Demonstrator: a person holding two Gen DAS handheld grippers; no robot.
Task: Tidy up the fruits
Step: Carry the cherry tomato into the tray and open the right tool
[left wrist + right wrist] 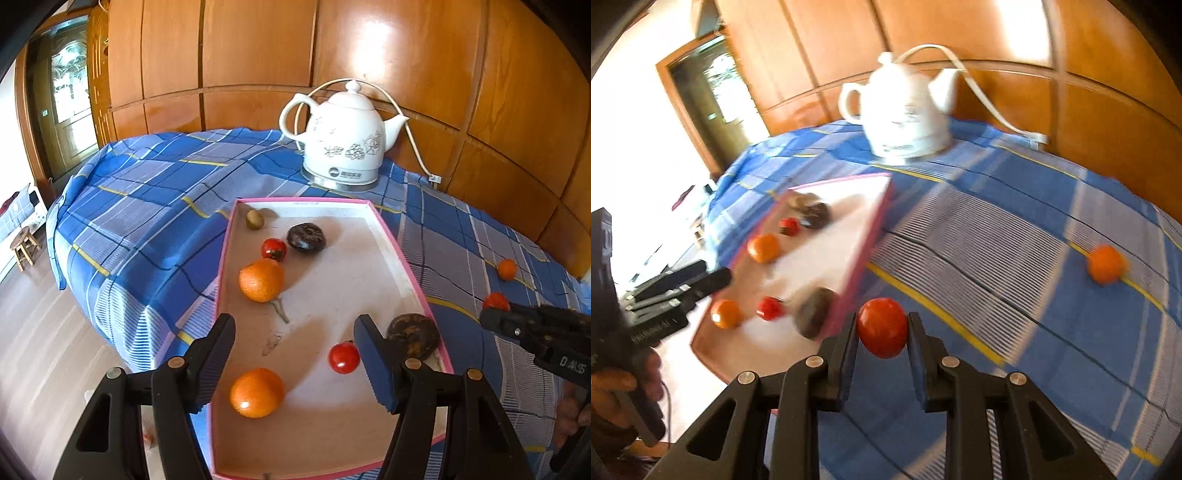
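A pink-rimmed tray [402, 254] lies on the blue checked cloth. In it are two oranges [261, 279] [256, 392], two red tomatoes [273, 249] [344, 357], two dark brown fruits [306, 237] [413, 334] and a small kiwi [255, 219]. My left gripper [295, 365] is open and empty above the tray's near end. My right gripper [882, 332] is shut on a red tomato [882, 327] just right of the tray [871, 229]; it also shows in the left wrist view [496, 301]. One orange [1105, 264] lies loose on the cloth at the right.
A white ceramic kettle [345, 142] with a cord stands behind the tray against the wood-panelled wall. The table edge drops to the floor at the left, where a small stool [24, 247] stands.
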